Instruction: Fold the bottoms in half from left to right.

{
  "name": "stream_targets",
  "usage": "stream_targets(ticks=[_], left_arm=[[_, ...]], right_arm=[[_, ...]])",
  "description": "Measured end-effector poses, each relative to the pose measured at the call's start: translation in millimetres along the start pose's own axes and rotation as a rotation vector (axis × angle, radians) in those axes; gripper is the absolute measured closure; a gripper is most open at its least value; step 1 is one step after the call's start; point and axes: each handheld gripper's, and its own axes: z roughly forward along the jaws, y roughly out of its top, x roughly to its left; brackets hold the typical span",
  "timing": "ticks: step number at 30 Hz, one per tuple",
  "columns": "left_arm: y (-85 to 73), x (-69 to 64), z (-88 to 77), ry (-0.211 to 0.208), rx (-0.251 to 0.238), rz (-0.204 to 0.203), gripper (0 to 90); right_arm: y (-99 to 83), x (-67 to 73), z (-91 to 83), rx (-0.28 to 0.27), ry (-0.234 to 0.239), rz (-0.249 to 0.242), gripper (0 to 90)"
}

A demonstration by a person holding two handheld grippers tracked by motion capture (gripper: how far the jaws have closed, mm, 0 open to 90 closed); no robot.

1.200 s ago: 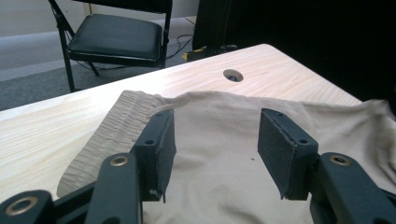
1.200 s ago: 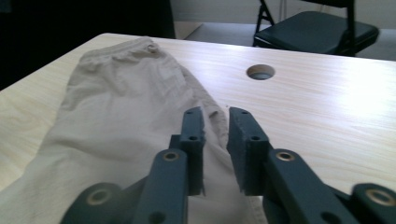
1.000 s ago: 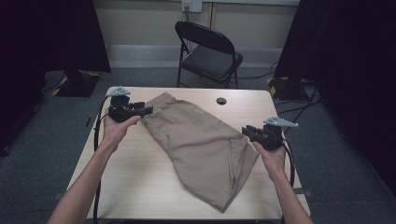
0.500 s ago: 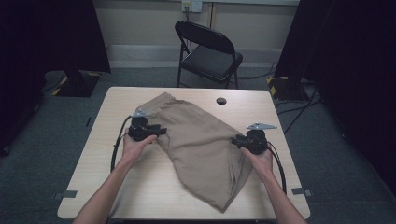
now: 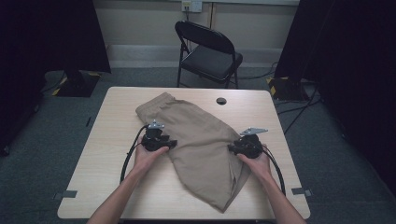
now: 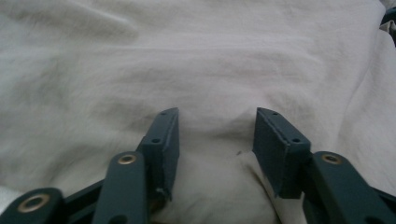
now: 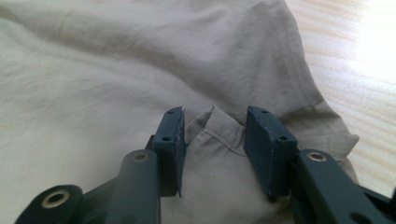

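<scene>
A tan pair of shorts [image 5: 201, 135] lies spread across the wooden table [image 5: 107, 154], waistband at the far left and hem toward the near edge. My left gripper [image 5: 173, 144] rests low on its left edge, pointing right. Its jaws [image 6: 217, 126] stand apart over a soft bulge of cloth [image 6: 210, 182] and have just been opening. My right gripper [image 5: 230, 148] lies at the right edge of the shorts, pointing left. Its jaws [image 7: 214, 123] have also just been opening, and a small peaked fold [image 7: 217, 135] stands loose between the pads.
A black folding chair [image 5: 210, 51] stands beyond the far edge of the table. A round black cable hole [image 5: 221, 101] sits in the tabletop near the far edge. Bare wood [image 7: 355, 70] lies on either side of the shorts. Dark curtains flank the room.
Both hands came down and inward from the table's sides onto the shorts. The cloth's raised edges have settled flat on the table.
</scene>
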Motion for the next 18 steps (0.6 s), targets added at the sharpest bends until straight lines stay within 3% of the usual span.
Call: stream_targets(ticks=[3, 9, 14, 18], left_arm=[[-0.4, 2.6, 1.6, -0.012, -0.022, -0.02, 48.3], [0.9, 5.1, 4.3, 0.017, -0.032, 0.018, 48.5], [6.0, 11.0, 5.3, 0.028, -0.013, 0.003, 47.7], [12.5, 14.7, 8.6, 0.045, 0.007, 0.015, 44.9]], right_arm=[[-1.4, 1.0, -1.5, 0.003, -0.004, -0.004, 58.2], [-7.6, 8.6, -7.6, 0.009, 0.02, -0.01, 57.8], [-14.5, 22.8, -14.5, 0.019, 0.07, -0.023, 57.9], [-22.4, 43.5, -21.3, 0.033, 0.131, -0.075, 58.1]])
